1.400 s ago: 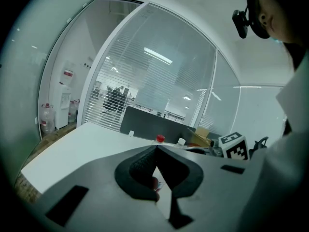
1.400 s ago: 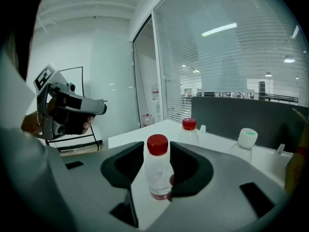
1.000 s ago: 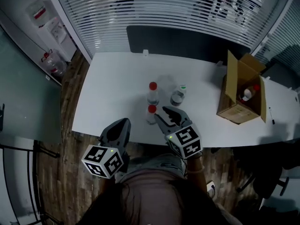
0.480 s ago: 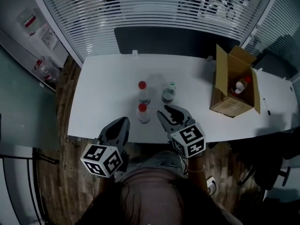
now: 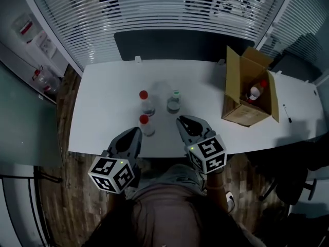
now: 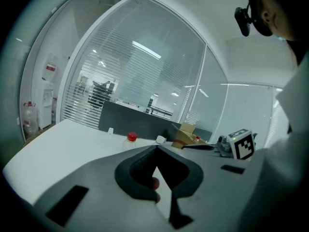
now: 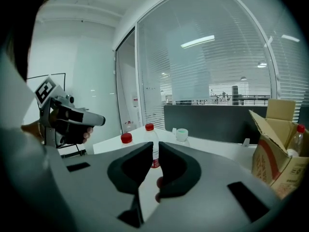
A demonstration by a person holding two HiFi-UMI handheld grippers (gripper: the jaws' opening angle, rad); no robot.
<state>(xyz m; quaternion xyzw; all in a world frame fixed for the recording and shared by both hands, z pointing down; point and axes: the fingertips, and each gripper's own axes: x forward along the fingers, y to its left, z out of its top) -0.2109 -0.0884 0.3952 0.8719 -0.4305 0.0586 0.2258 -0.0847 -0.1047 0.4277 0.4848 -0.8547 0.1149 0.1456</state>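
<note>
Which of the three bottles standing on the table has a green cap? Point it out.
The right-hand bottle, nearest the cardboard box; the other two wear red caps.

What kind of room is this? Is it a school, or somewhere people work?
It looks like an office, maybe a meeting room. It has glass walls with slatted blinds, a long white table with a dark divider screen along its far edge, and a big water jug on the floor.

Bottle (image 5: 146, 126) was recorded as clear glossy plastic | table (image 5: 103, 112) as smooth matt white | box (image 5: 239, 114) as plain brown cardboard.
</note>
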